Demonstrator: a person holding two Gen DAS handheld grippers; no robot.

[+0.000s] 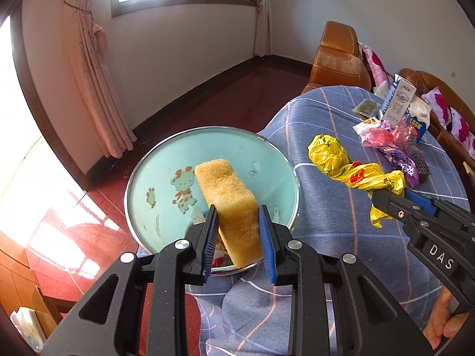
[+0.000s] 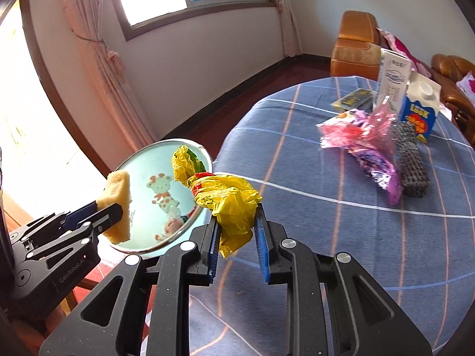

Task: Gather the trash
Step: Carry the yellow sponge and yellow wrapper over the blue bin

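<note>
Bare tablecloth [image 2: 326,237] ahead; wrapper clutter [image 2: 371,145] far right.

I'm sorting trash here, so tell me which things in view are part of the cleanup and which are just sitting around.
Part of the job:
- yellow sponge, clamped in the left gripper
- yellow plastic bag, clamped in the right gripper
- teal basin
- pink wrapper
- purple wrapper
- milk carton

Just there:
- orange armchair
- curtain
- plaid tablecloth

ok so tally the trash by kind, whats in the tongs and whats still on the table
sponge: 1, in the left tongs
yellow plastic bag: 1, in the right tongs
wrappers on table: at least 3
cartons: 2
dark patterned strip: 1
total: at least 8
</note>
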